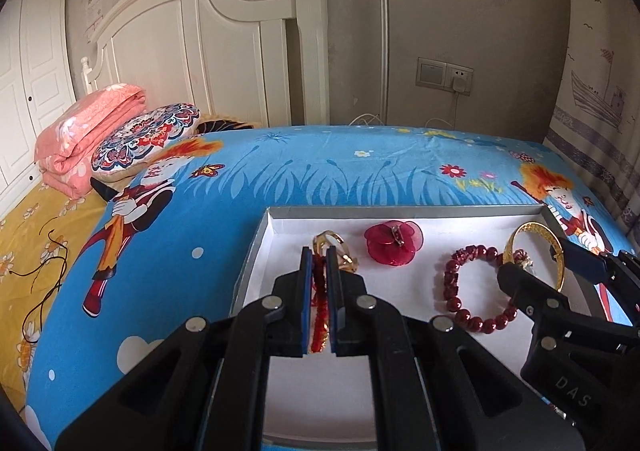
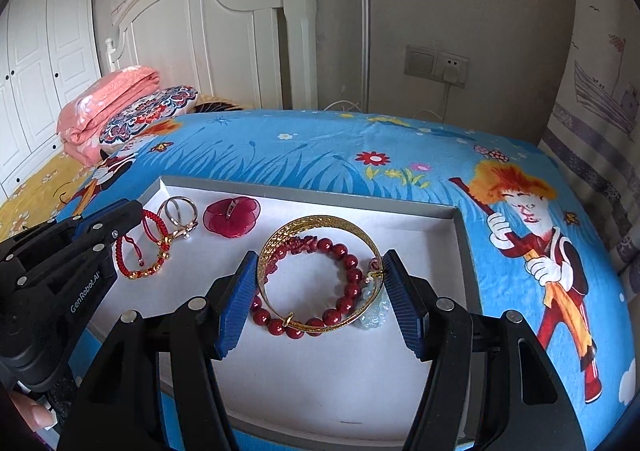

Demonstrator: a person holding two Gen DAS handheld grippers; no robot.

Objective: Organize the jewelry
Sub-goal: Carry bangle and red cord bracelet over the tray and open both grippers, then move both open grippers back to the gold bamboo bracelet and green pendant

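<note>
A shallow white tray (image 1: 400,391) (image 2: 320,383) lies on the blue bed cover. My left gripper (image 1: 319,263) is shut on a red cord bracelet (image 1: 319,307) (image 2: 150,247) at the tray's left. A gold ring (image 1: 334,247) (image 2: 180,213) and a red flower brooch (image 1: 394,243) (image 2: 232,217) lie beyond it. My right gripper (image 2: 320,279) is open, its fingers straddling a gold bangle (image 2: 316,275) (image 1: 538,247) that lies over a red bead bracelet (image 2: 340,291) (image 1: 472,287). A pale jade piece (image 2: 374,315) lies under the bangle by the right finger.
The tray sits on a bed with a blue cartoon cover (image 1: 320,171). A patterned pillow (image 1: 144,135) and a folded pink quilt (image 1: 84,131) lie at the far left by the white headboard (image 1: 192,51). A wall socket (image 1: 444,75) is behind.
</note>
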